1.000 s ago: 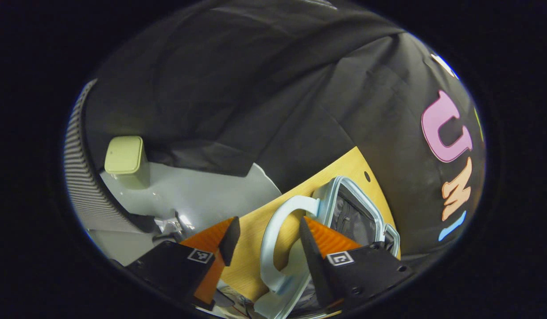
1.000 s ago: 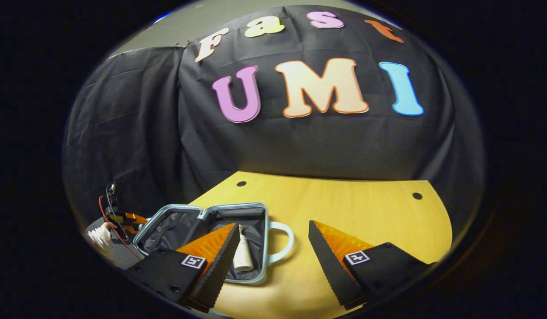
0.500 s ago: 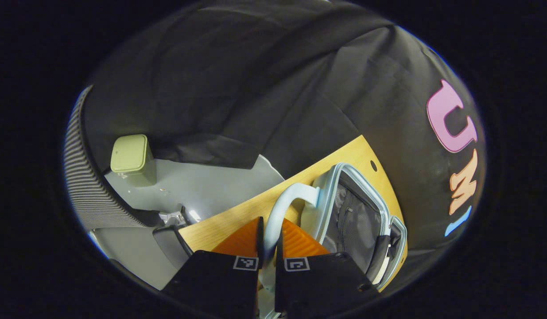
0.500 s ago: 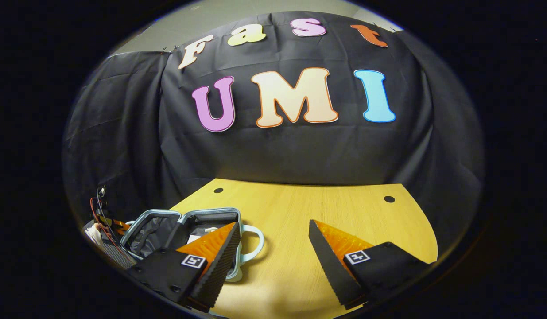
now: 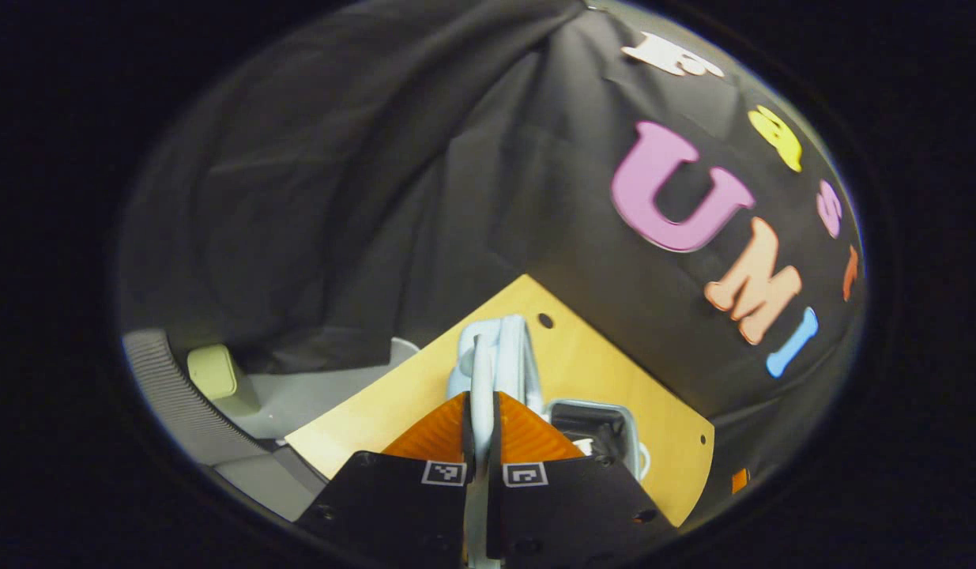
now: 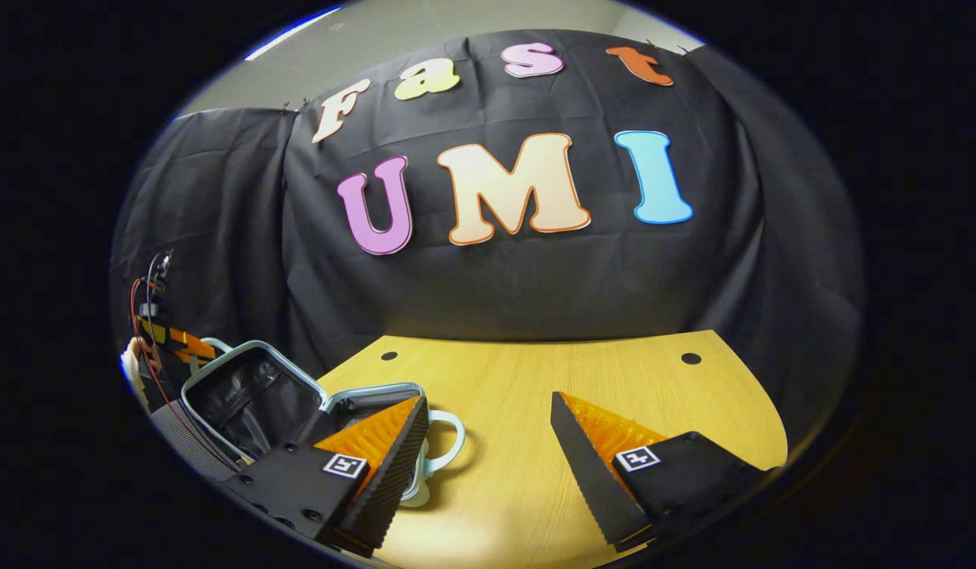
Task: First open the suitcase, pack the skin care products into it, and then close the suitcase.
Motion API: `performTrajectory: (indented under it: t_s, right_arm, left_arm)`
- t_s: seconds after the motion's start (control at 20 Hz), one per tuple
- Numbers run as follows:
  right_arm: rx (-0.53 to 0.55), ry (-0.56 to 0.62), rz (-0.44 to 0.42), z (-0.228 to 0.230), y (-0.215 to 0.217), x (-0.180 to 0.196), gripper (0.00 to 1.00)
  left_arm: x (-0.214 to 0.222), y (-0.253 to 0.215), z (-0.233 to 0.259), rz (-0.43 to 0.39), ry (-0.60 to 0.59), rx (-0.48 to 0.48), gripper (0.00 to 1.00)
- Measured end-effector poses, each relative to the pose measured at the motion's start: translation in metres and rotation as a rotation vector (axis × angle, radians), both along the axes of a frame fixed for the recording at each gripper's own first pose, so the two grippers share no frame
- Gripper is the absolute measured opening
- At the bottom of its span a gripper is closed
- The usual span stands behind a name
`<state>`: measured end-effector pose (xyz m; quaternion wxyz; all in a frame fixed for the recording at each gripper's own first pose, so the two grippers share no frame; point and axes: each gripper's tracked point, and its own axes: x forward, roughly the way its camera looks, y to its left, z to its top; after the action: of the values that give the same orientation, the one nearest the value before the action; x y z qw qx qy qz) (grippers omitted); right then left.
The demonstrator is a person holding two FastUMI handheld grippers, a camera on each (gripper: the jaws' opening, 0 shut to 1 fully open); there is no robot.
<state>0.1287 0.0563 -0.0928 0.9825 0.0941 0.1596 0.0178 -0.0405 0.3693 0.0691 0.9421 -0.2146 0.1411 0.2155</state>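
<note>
My left gripper [image 5: 481,399] is shut on the pale blue handle [image 5: 481,367] of the suitcase lid [image 5: 515,348], which I see edge-on, lifted off the table. The suitcase base [image 5: 630,427] lies beyond with a dark lining, and something white shows inside it. In the right gripper view the lid [image 6: 235,395] stands tilted up at the left, with the left gripper [image 6: 175,341] and a hand at its top edge. The base [image 6: 377,390] lies flat with its own handle [image 6: 454,435] facing right. My right gripper [image 6: 488,423] is open above the table with nothing between its fingers.
The yellow wooden table [image 6: 535,379] stretches right of the suitcase, with small holes near its back corners. Off the table's left edge, a pale green bin [image 5: 211,371] stands on the grey floor beside a striped chair back [image 5: 163,387].
My left gripper shut on the lid's handle and raised the lid from flat on the table to tilted up. The right gripper stayed open, drifting slightly.
</note>
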Motion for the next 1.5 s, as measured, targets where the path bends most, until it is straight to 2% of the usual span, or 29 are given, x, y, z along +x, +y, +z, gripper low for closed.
performTrajectory:
  t_s: [0.2, 0.4, 0.55, 0.75, 0.85, 0.9, 0.95, 1.05, 1.2, 1.25, 1.3, 1.5]
  right_arm:
    - [0.011, -0.039, -0.056, 0.014, -0.036, -0.005, 0.98]
    - [-0.001, -0.062, -0.091, 0.024, -0.066, -0.017, 0.98]
    - [-0.02, -0.081, -0.105, 0.031, -0.08, -0.02, 0.98]
    - [-0.023, -0.106, -0.122, 0.038, -0.096, -0.027, 0.98]
    - [-0.033, -0.123, -0.125, 0.044, -0.101, -0.031, 0.98]
    - [-0.043, -0.131, -0.129, 0.046, -0.105, -0.032, 0.94]
    - [-0.05, -0.135, -0.132, 0.049, -0.108, -0.035, 0.98]
    - [-0.059, -0.134, -0.14, 0.049, -0.114, -0.039, 0.98]
    - [-0.057, -0.132, -0.155, 0.048, -0.12, -0.044, 0.98]
    - [-0.052, -0.132, -0.159, 0.049, -0.121, -0.045, 0.98]
    - [-0.047, -0.13, -0.16, 0.047, -0.122, -0.045, 0.98]
    - [-0.071, -0.134, -0.146, 0.05, -0.116, -0.041, 0.98]
  left_arm:
    - [0.04, -0.077, 0.025, -0.074, 0.007, 0.121, 0.03]
    - [0.092, -0.178, 0.027, -0.231, -0.023, 0.136, 0.03]
    - [0.13, -0.248, 0.002, -0.348, 0.018, 0.164, 0.04]
    - [0.184, -0.317, -0.073, -0.443, 0.129, 0.224, 0.05]
    - [0.2, -0.338, -0.117, -0.475, 0.216, 0.239, 0.07]
    - [0.204, -0.342, -0.14, -0.479, 0.26, 0.248, 0.05]
    - [0.209, -0.345, -0.16, -0.473, 0.299, 0.248, 0.05]
    - [0.217, -0.347, -0.193, -0.473, 0.365, 0.259, 0.06]
    - [0.218, -0.35, -0.216, -0.472, 0.43, 0.258, 0.15]
    - [0.221, -0.348, -0.214, -0.477, 0.419, 0.275, 0.14]
    - [0.223, -0.349, -0.21, -0.478, 0.409, 0.3, 0.24]
    - [0.209, -0.342, -0.145, -0.437, 0.292, 0.437, 0.98]
